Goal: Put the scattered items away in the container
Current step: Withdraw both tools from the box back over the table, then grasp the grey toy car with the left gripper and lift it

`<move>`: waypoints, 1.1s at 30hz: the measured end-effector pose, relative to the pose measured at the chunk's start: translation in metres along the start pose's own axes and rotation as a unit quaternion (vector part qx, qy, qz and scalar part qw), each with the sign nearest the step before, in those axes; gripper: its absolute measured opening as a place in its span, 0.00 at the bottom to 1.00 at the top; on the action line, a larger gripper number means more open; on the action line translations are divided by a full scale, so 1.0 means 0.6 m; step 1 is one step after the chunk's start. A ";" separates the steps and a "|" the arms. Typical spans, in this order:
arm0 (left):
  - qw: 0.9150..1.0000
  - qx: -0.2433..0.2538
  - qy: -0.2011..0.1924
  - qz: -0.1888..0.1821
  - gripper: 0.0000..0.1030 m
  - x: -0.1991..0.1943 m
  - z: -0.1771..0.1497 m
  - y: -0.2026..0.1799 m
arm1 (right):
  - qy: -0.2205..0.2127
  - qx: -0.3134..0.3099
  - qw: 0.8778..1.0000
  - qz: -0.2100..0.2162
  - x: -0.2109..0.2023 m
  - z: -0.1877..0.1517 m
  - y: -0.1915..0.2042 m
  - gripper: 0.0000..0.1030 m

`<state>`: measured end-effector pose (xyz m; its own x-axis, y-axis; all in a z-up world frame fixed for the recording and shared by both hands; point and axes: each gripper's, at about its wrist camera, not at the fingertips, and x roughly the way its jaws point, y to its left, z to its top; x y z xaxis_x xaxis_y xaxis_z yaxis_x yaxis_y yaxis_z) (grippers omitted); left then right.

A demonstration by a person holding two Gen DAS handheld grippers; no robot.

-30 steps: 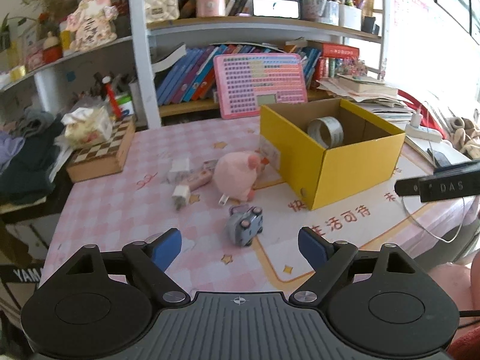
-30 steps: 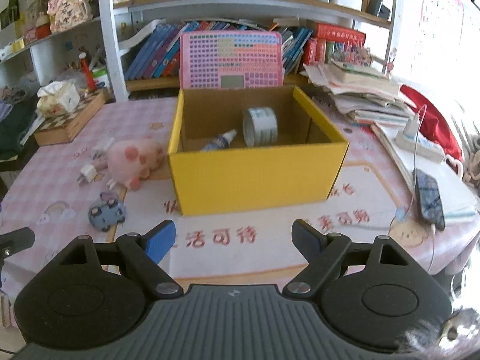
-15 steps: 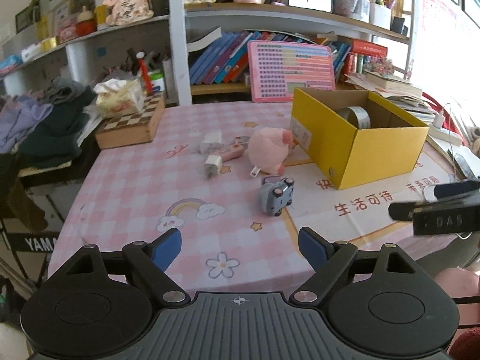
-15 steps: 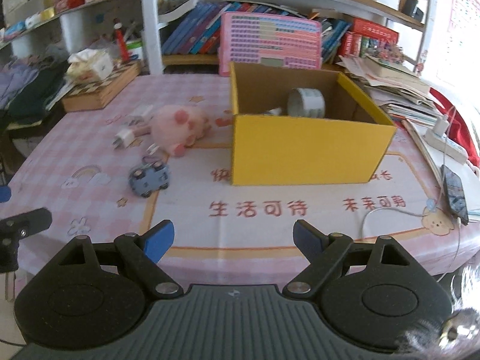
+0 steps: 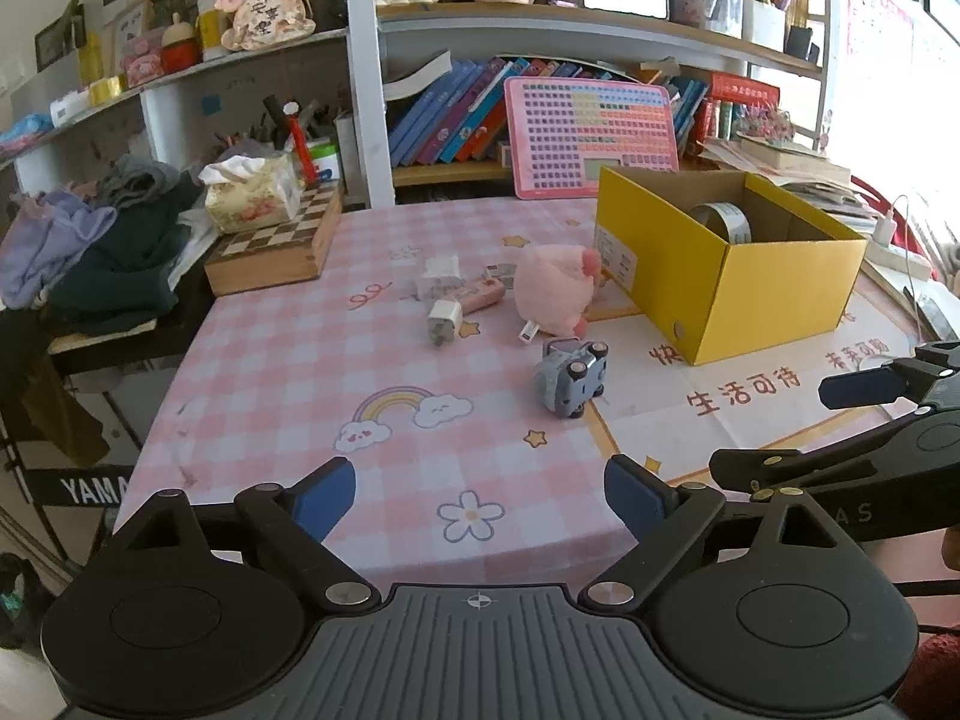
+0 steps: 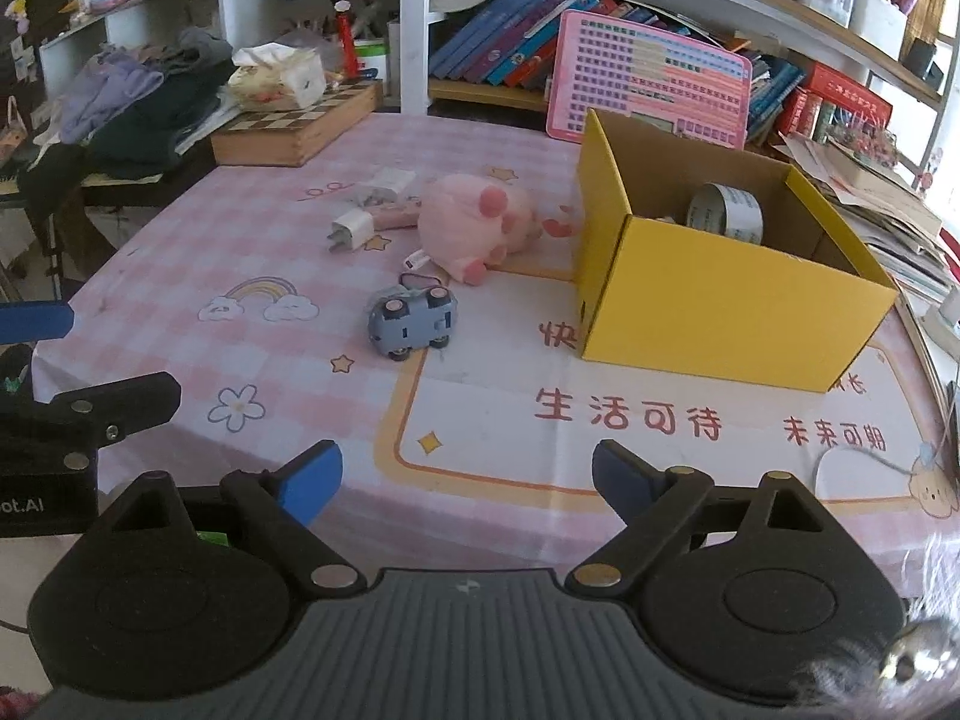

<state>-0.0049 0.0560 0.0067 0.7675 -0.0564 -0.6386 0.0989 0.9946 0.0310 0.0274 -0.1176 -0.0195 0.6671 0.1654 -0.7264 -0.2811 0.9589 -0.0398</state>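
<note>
Over the table (image 5: 288, 372), both grippers (image 5: 480, 495) (image 6: 467, 480) hover level, jaws spread.

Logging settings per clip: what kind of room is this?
Probably a home study or child's bedroom: crowded bookshelves, a pink checked tablecloth with cartoon prints, and a heap of clothes beside the table.

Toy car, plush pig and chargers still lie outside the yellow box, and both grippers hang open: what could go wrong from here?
1. The toy car lies on its side with wheels exposed; fingers may slip on it or it may roll off.
2. The plush pig sits against the box; a grasp there could shove the box.
3. The white charger touches the pink stick, so one pinch may drag both.
</note>
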 end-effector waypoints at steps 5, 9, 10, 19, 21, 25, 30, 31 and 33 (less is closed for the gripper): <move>1.000 -0.013 0.005 -0.006 0.90 0.010 0.000 0.005 | 0.007 0.001 1.000 -0.001 0.009 0.002 -0.003 0.88; 1.000 -0.020 0.011 -0.015 0.90 0.020 -0.002 0.003 | 0.009 -0.002 1.000 -0.005 0.015 0.003 -0.008 0.88; 1.000 -0.021 0.013 -0.018 0.90 0.023 -0.003 0.002 | 0.008 -0.003 1.000 -0.007 0.017 0.005 -0.009 0.88; 0.999 -0.003 0.028 -0.019 0.90 0.052 -0.001 -0.006 | 0.017 -0.008 1.000 0.009 0.054 0.029 -0.017 0.80; 0.999 -0.003 0.036 -0.021 0.89 0.062 0.001 -0.006 | 0.017 -0.009 1.000 0.010 0.062 0.038 -0.019 0.80; 0.999 -0.001 0.047 -0.026 0.89 0.083 0.005 -0.012 | 0.015 -0.012 1.000 0.011 0.080 0.056 -0.026 0.80; 0.998 0.009 0.062 -0.030 0.86 0.117 0.010 -0.022 | 0.018 -0.015 1.000 0.011 0.101 0.073 -0.039 0.80; 0.998 0.008 0.061 -0.032 0.85 0.121 0.013 -0.023 | 0.019 -0.017 1.000 0.012 0.105 0.076 -0.040 0.80; 0.998 0.007 0.056 -0.035 0.84 0.130 0.019 -0.025 | 0.019 -0.024 0.999 0.015 0.114 0.083 -0.041 0.79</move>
<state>0.0606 0.0360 -0.0350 0.6834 -0.1141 -0.7210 0.1588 0.9873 -0.0057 0.1139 -0.1182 -0.0340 0.6311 0.1831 -0.7538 -0.3331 0.9415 -0.0502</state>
